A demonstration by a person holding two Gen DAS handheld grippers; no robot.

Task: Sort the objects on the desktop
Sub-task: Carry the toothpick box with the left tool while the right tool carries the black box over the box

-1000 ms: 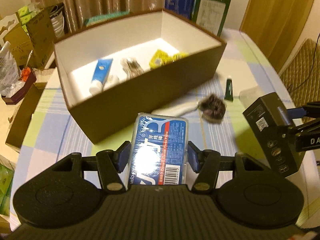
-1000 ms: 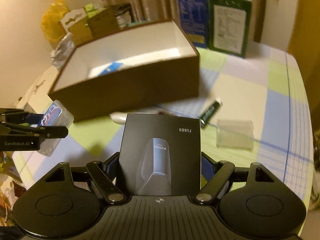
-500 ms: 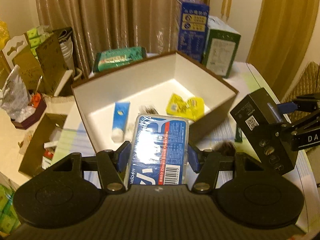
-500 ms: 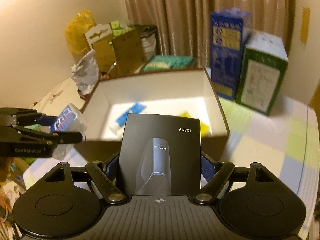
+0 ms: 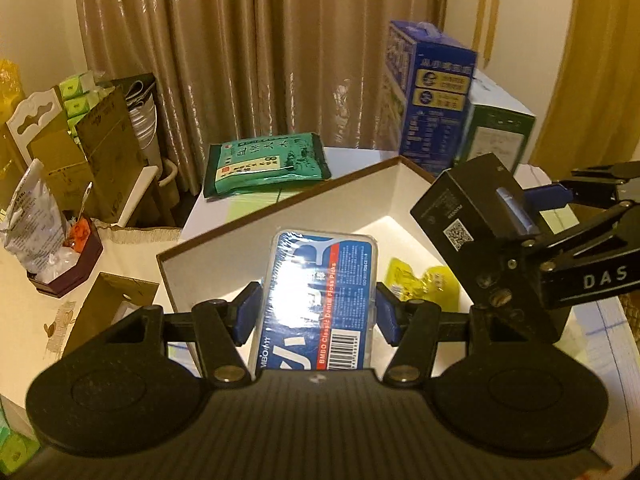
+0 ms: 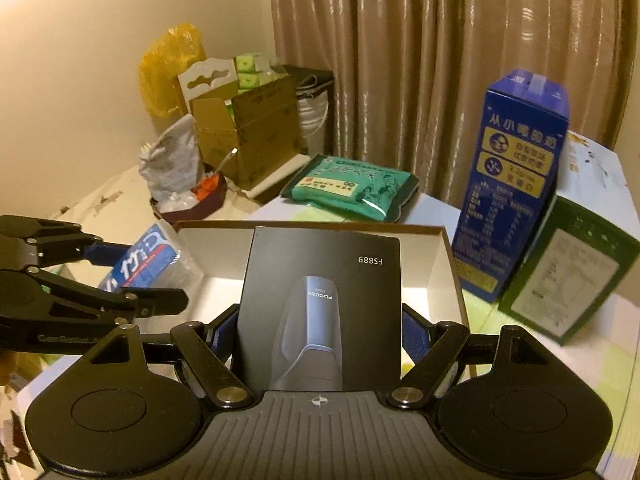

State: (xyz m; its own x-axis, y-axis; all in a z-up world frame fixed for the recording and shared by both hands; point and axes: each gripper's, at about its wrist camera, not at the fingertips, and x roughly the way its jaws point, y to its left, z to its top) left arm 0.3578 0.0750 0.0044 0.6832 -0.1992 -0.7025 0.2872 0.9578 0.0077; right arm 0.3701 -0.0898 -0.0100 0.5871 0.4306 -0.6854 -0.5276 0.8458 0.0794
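The left gripper (image 5: 316, 314) is clamping a clear case of dental floss picks (image 5: 318, 300) between its blue pads, holding it at the centre of the left wrist view, above the open brown box (image 5: 280, 208). Yellow packets (image 5: 424, 284) are lying on the box's white floor, right of centre. The right gripper (image 6: 318, 338) is gripping a black shaver box (image 6: 322, 304) marked FS889, which is filling the middle of its own view, over the same box (image 6: 448, 264). In the left wrist view this black box (image 5: 480, 216) is hanging at the right edge. A green packet (image 5: 266, 164) is lying behind the brown box, and a blue carton (image 6: 516, 176) is standing at the right beside a green carton (image 6: 568, 276).
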